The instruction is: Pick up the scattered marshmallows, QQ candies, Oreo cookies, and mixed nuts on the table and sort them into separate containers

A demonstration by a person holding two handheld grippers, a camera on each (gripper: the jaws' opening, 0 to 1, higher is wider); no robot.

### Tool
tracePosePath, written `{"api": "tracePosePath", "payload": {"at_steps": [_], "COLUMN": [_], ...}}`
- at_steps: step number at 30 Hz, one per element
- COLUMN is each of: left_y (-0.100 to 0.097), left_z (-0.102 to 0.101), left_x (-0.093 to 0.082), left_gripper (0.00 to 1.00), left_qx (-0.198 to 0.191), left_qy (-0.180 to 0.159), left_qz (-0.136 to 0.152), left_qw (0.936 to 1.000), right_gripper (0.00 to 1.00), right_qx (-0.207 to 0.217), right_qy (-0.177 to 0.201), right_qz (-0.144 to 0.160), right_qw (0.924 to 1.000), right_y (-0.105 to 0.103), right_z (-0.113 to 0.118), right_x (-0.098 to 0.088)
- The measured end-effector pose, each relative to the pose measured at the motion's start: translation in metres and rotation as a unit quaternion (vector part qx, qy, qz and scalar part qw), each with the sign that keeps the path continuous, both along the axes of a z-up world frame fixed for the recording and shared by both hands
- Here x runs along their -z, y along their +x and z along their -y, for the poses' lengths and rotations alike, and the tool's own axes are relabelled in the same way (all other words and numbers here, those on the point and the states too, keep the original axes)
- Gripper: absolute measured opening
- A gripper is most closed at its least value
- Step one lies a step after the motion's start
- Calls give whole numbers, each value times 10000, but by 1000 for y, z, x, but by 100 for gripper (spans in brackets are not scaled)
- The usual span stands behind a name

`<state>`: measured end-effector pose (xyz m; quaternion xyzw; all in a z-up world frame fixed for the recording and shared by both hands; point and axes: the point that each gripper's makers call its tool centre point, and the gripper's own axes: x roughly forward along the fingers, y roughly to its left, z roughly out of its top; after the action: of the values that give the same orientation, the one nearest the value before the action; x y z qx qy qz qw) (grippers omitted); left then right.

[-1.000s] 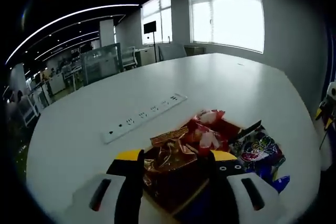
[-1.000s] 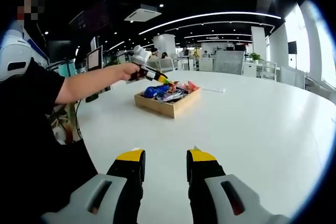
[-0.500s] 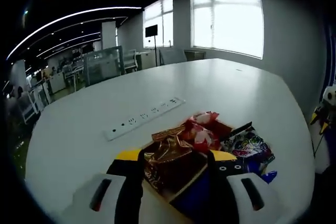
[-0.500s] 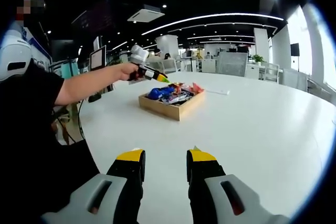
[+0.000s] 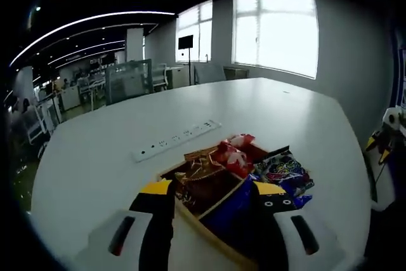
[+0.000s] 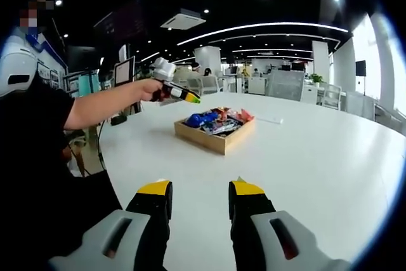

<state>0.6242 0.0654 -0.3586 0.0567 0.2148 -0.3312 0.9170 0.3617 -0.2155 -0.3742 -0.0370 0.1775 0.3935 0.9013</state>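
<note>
Sorting done, judging by the filled wooden tray (image 6: 219, 136) at 12 o'clock; left gripper (image 5: 209, 192) and right gripper (image 6: 198, 189) jaws apart, empty; next, withdraw.

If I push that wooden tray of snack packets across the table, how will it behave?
The wooden tray sits flat on the smooth white table, so it would likely slide, not tip. The crinkly snack packets heaped above its rim look light and might shift or spill.
</note>
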Motion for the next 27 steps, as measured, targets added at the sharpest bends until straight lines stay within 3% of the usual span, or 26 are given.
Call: {"api": "tracePosePath", "payload": {"at_steps": [7, 15, 22, 27], "left_y": [-18, -55, -71, -93], "left_z": [-6, -9, -30, -41], "left_x": [-9, -14, -21, -23], "left_gripper": [53, 53, 53, 53], "left_qx": [60, 112, 44, -37], "left_qy": [-54, -111, -297, -371], "left_qz": [74, 138, 220, 307], "left_qw": [9999, 9998, 9993, 9988], "right_gripper": [36, 37, 37, 37], "right_qx": [-29, -66, -121, -160], "right_qy": [51, 54, 70, 89], "right_qz": [123, 210, 272, 315], "right_qw": [9999, 9997, 9995, 9993], "right_y": [3, 4, 6, 7], "right_z": [-7, -12, -19, -24], "right_x": [-5, -10, -16, -19]}}
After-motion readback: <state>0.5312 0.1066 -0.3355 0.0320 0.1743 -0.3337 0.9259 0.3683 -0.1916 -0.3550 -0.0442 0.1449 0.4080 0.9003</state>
